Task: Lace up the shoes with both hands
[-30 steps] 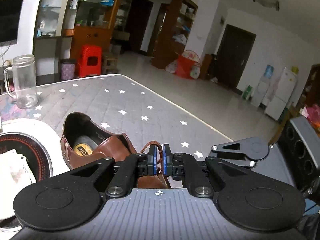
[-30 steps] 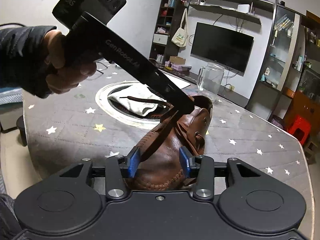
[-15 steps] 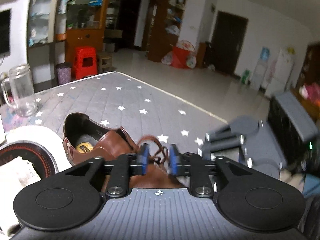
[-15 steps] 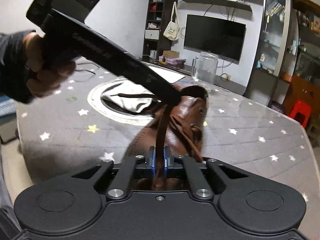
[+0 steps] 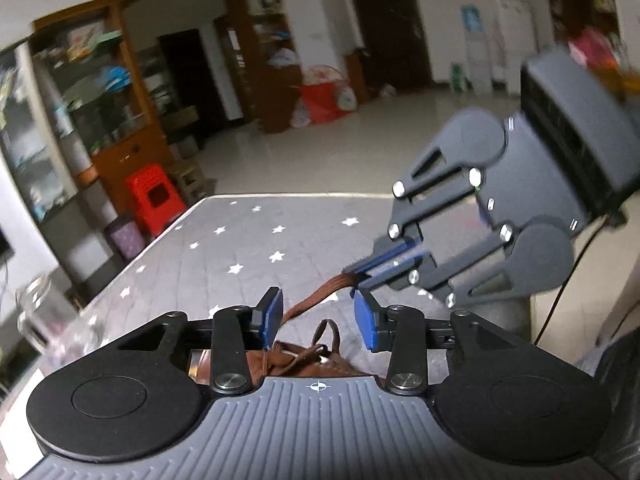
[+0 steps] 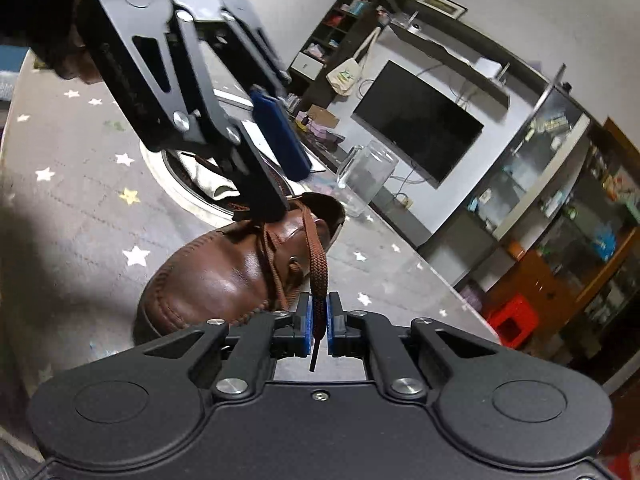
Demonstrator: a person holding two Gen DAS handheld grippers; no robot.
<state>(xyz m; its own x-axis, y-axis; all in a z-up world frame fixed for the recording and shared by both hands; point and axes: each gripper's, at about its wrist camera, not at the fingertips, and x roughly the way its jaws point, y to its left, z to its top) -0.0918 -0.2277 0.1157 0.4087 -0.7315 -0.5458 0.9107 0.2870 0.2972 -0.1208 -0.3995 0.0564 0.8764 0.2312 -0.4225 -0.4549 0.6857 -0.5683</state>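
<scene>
The right tool (image 6: 319, 330) has its blue pads pressed together on a flat brown shoelace (image 6: 318, 264); the lace's dark tip hangs out just below the pads, and its length rises from the grip up to the eyelets of the brown leather shoe (image 6: 224, 272). In the left wrist view the same tool (image 5: 356, 276) comes in from the right with the lace pinched at its tips, the lace running taut from there down toward the shoe (image 5: 304, 364).

The left tool (image 5: 319, 320) is opening; its pads stand apart with the stretched lace passing through the gap, and neither pad presses on it. Seen from the right wrist camera, this left tool (image 6: 280, 176) hangs above the shoe's opening, one blue pad clear of the other finger, and a hand (image 6: 76, 60) in a dark sleeve holds it at the upper left.

The shoe lies on a grey counter (image 6: 80, 208) printed with white stars, toe toward the right tool. Just behind the shoe sits a round white-rimmed plate (image 6: 192, 196) with a crumpled cloth (image 6: 204, 180) in it, and a clear glass jar (image 6: 366, 176) stands near the shoe's heel. Beyond are a wall television (image 6: 418, 124) and a red stool (image 5: 154, 198) on the floor
</scene>
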